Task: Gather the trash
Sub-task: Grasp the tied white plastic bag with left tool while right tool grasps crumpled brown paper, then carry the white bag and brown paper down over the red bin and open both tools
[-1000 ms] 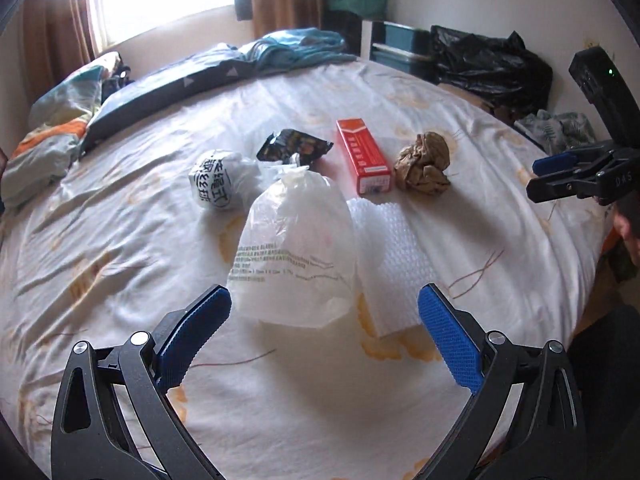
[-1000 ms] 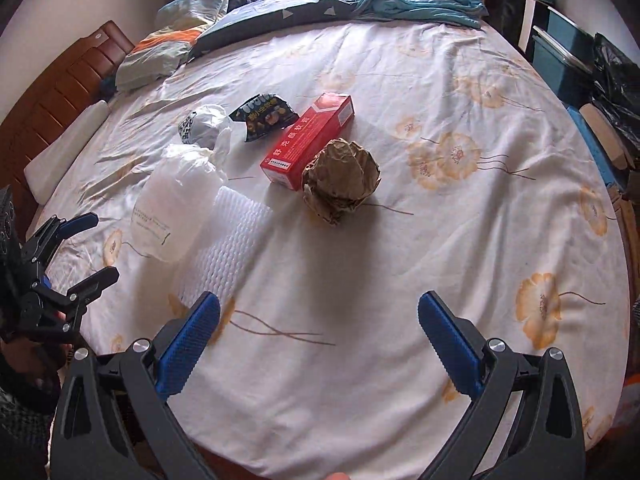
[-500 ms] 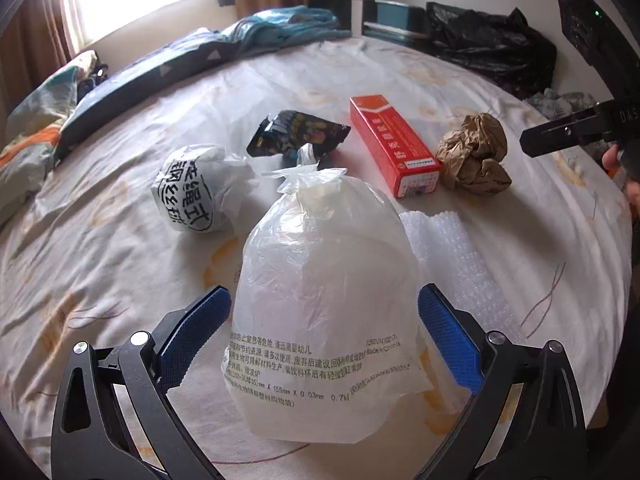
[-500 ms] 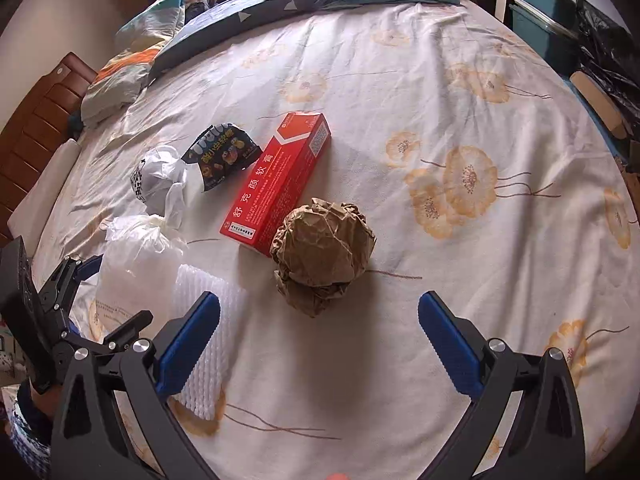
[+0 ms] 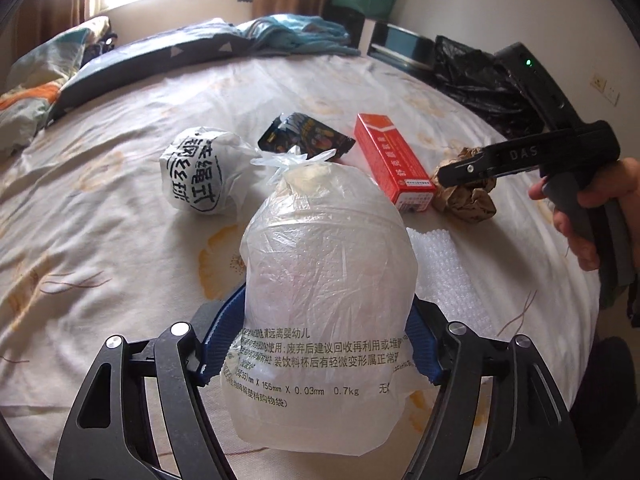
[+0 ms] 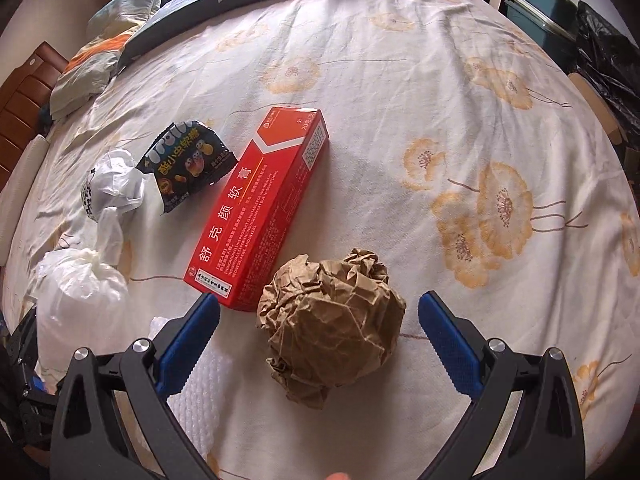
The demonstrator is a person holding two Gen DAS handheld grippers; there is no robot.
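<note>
Trash lies on a bed with a floral sheet (image 6: pixel 460 92). My left gripper (image 5: pixel 320 340) is shut on a tied translucent plastic bag (image 5: pixel 324 280), its blue pads pressing both sides. The bag also shows in the right wrist view (image 6: pixel 76 308). My right gripper (image 6: pixel 320 328) is open, its pads on either side of a crumpled brown paper ball (image 6: pixel 332 324), not touching it. The ball also shows in the left wrist view (image 5: pixel 468 200). A red box (image 6: pixel 260 208), a dark snack wrapper (image 6: pixel 184 160) and a white printed bag (image 5: pixel 196 172) lie beyond.
A white bubble-wrap sheet (image 5: pixel 452 276) lies between the bag and the paper ball. Pillows (image 6: pixel 104 52) and a teal blanket (image 5: pixel 296 36) lie at the head of the bed. Black rubbish bags (image 5: pixel 476 80) and boxes stand past the bed's right edge.
My left gripper moved forward around the translucent bag and closed on it. My right gripper moved forward and down until its open pads flank the brown paper ball.
</note>
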